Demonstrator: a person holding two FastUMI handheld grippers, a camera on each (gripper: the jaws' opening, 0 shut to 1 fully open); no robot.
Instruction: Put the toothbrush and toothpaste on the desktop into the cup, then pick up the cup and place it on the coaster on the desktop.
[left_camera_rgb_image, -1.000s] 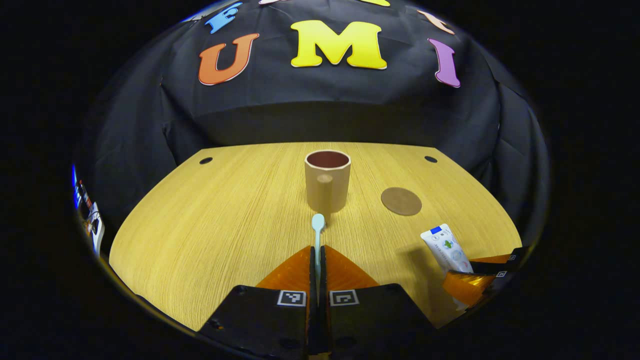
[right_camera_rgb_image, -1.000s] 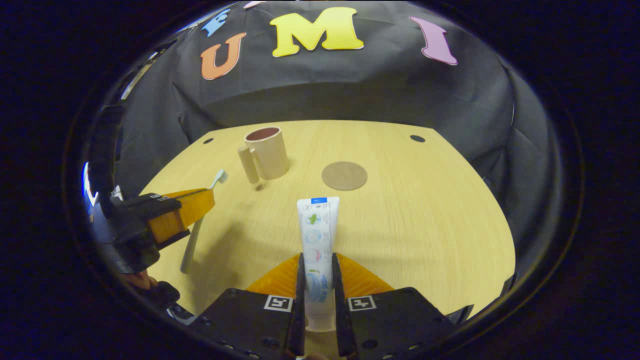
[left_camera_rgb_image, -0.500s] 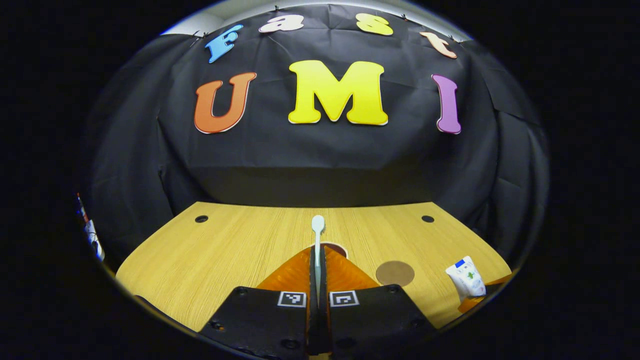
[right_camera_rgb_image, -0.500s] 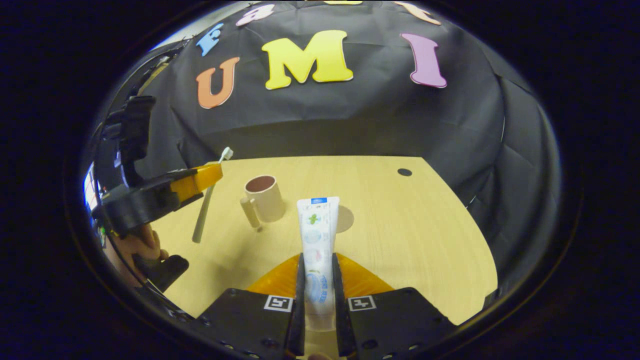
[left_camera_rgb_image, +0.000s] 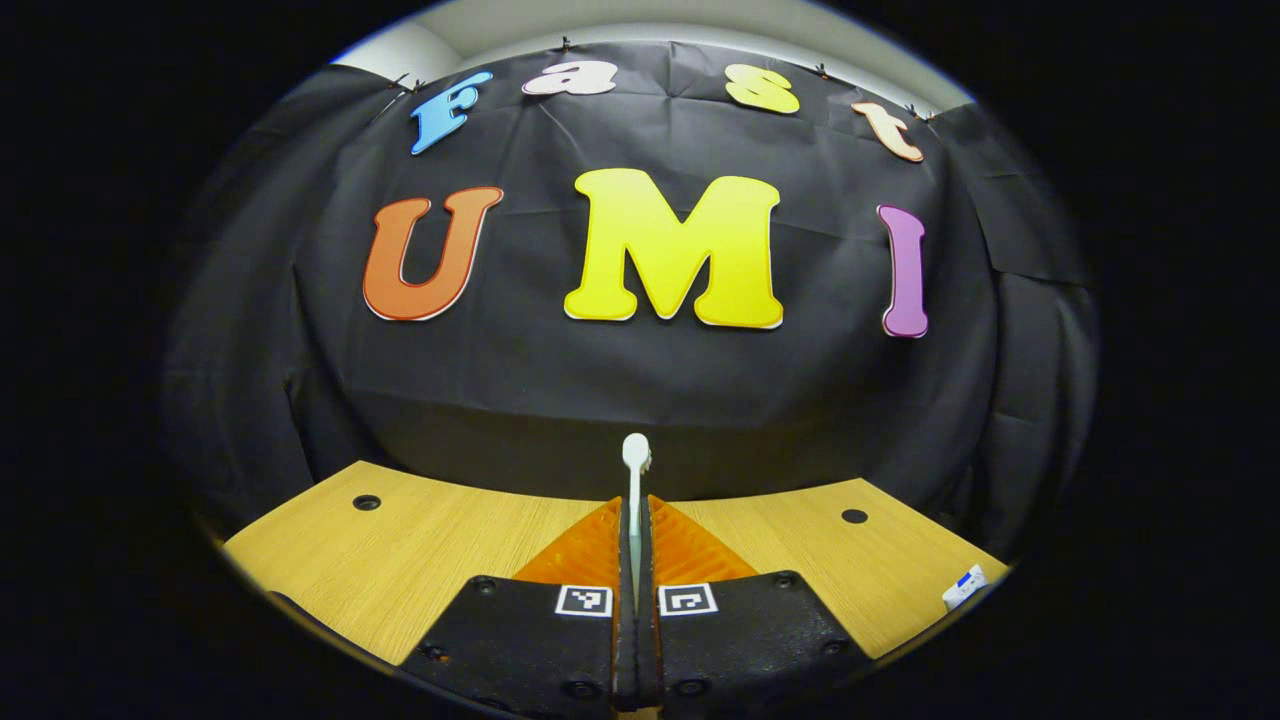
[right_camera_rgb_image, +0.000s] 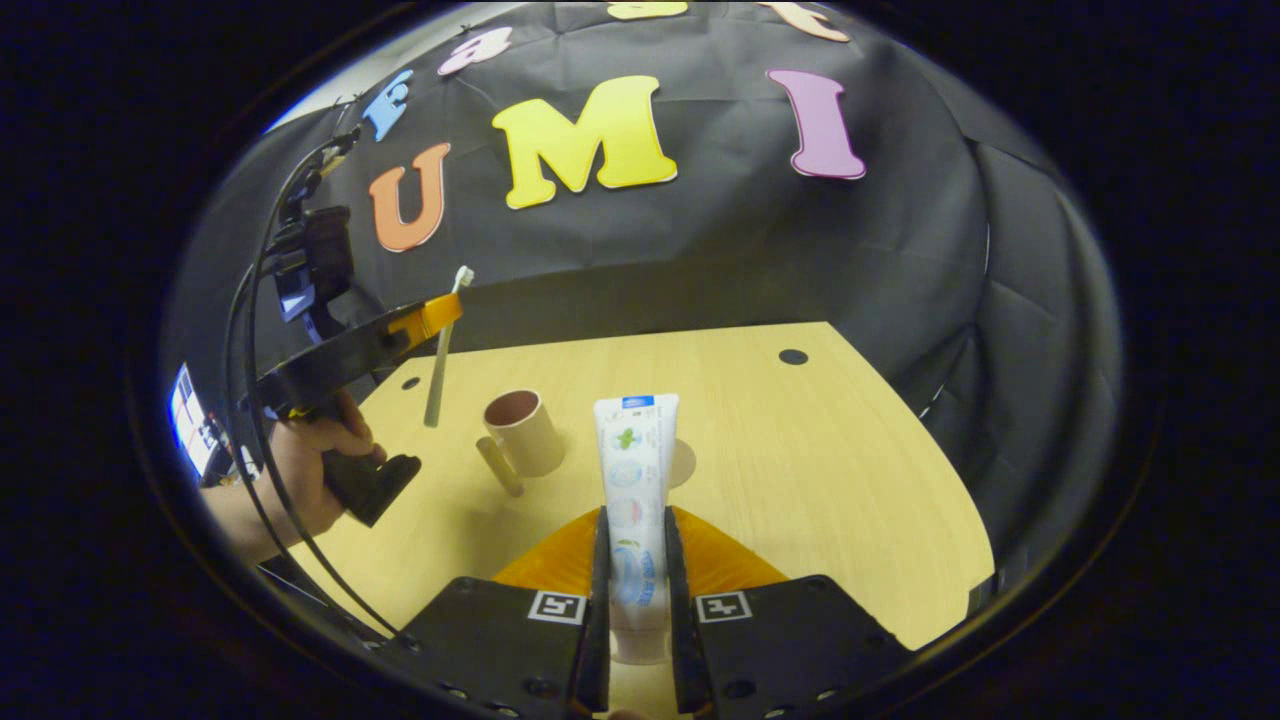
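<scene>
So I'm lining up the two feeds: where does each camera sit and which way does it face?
Left gripper view: rides the left gripper, facing the wall over the table; its fingers pinch the toothbrush.
Right gripper view: rides the right gripper, holding the toothpaste, facing cup, coaster, a hand.
Shared: toothbrush, toothpaste, table.

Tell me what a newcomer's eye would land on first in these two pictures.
Probably the toothpaste, standing upright in the right claw at the middle of the right gripper view, with both fingers pressed on it. Next, the toothbrush, held bristles-up in the left claw above the desk, to the left of the cup. The coaster peeks out from behind the tube.
</scene>
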